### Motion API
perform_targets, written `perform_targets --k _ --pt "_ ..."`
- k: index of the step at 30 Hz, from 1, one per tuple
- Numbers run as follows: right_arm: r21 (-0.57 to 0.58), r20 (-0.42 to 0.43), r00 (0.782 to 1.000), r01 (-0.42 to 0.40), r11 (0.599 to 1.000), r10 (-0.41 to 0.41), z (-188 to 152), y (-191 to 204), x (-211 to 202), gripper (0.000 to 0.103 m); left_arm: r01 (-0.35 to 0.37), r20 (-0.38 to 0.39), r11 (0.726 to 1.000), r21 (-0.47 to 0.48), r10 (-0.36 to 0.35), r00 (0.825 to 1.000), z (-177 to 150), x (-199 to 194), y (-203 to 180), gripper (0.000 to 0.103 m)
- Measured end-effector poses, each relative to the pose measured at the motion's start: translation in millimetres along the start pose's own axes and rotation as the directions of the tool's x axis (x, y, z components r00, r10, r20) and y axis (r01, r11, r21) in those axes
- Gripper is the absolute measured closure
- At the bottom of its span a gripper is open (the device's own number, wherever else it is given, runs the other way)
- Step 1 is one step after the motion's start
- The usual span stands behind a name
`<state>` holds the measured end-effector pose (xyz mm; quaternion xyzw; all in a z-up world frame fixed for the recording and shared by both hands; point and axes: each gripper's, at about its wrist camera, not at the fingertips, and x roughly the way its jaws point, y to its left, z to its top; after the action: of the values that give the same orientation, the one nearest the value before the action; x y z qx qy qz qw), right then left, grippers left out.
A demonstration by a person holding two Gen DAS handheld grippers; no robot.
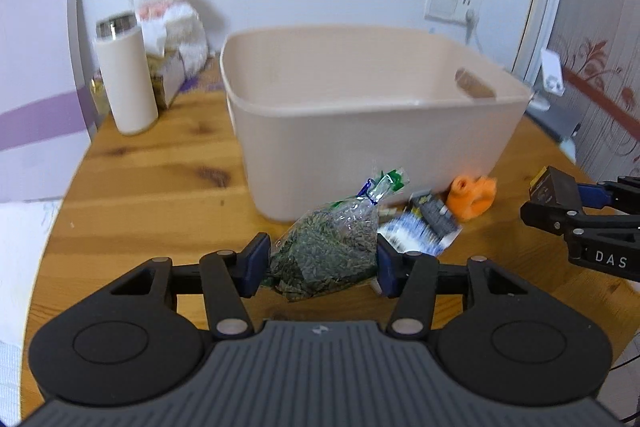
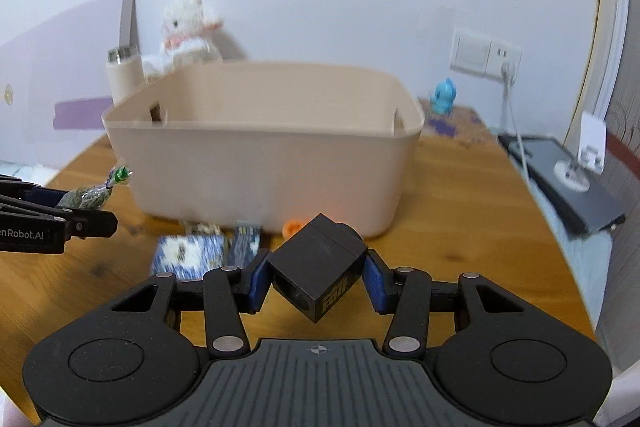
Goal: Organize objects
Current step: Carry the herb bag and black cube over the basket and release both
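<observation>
My left gripper is shut on a clear bag of dark green dried leaves, held just above the wooden table in front of the beige plastic bin. My right gripper is shut on a black box, held tilted in front of the bin. The box also shows in the left wrist view, and the bag shows in the right wrist view. On the table by the bin lie a blue-white packet, a dark packet and an orange toy.
A white tumbler, a plush lamb and a small carton stand at the back left. A blue figurine stands behind the bin. A dark device with a white stand lies right of the table.
</observation>
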<state>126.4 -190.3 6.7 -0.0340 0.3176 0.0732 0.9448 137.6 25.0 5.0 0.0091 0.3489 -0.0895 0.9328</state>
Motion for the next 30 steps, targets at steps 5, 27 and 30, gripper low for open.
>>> perform_targets --k 5,27,30 --pt "-0.016 0.087 0.996 0.005 1.0 -0.003 21.5 -2.3 -21.1 0.058 0.016 0.074 1.0 -0.003 -0.016 0.997 18.0 -22.9 -5.8 0.047" --pt "-0.026 0.23 0.973 -0.002 1.0 0.008 106.2 -9.8 5.1 0.058 -0.009 0.147 1.0 0.013 0.007 0.989 107.2 27.0 -26.5 0.047" --pt "-0.031 0.206 0.978 0.003 1.0 0.003 111.6 -8.7 23.7 0.058 -0.015 0.114 1.0 0.012 0.013 0.993 112.9 53.7 -27.6 0.047"
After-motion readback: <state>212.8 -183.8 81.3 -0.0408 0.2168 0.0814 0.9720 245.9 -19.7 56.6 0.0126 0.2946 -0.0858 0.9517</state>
